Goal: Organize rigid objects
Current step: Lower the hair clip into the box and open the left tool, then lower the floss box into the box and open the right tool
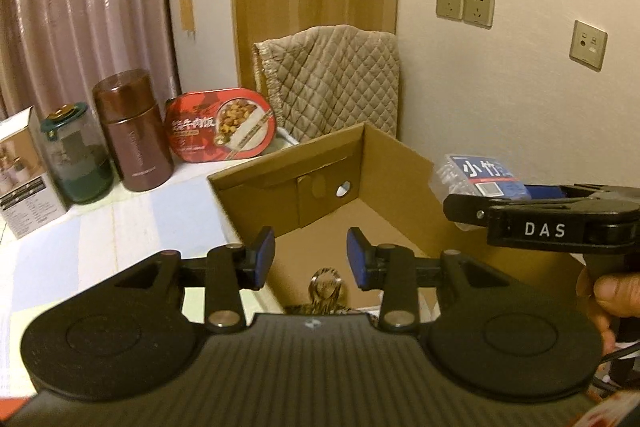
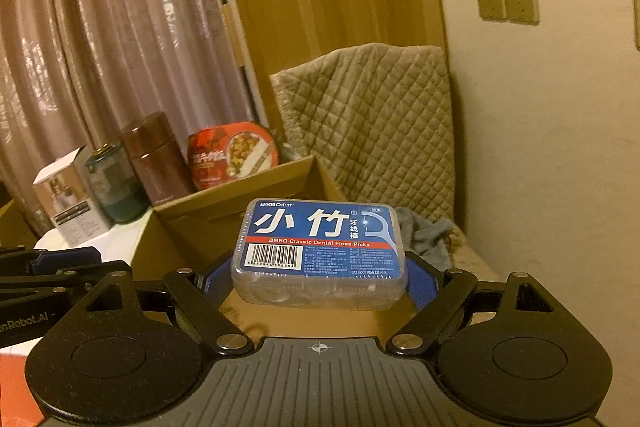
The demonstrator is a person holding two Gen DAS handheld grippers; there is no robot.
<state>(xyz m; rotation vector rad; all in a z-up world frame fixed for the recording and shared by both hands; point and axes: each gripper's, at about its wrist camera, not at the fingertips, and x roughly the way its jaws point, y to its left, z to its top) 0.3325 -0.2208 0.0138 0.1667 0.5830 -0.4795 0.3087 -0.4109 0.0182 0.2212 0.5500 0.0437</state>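
Observation:
My right gripper (image 2: pixel 320 281) is shut on a clear plastic box of dental floss picks (image 2: pixel 320 251) with a blue label, pads pressing its two short ends. It hangs over the right side of an open cardboard box (image 1: pixel 400 163), and the same floss box (image 1: pixel 480 173) shows at the right of the left wrist view. My left gripper (image 1: pixel 311 257) hovers over the box's near corner, jaws apart, with nothing between the blue pads (image 1: pixel 264 255). Below them, inside the box, lies a brown mottled thing with a ring on top (image 1: pixel 326 285), mostly hidden by the gripper body.
Along the curtain stand a white carton (image 1: pixel 24 183), a green glass jar (image 1: pixel 76 159), a brown canister (image 1: pixel 136 135) and a red meal tin (image 1: pixel 224 125). A quilted cloth (image 1: pixel 336 79) leans behind the box. A grey rag (image 2: pixel 432 231) lies right. A hand (image 1: pixel 608 295) grips the right handle.

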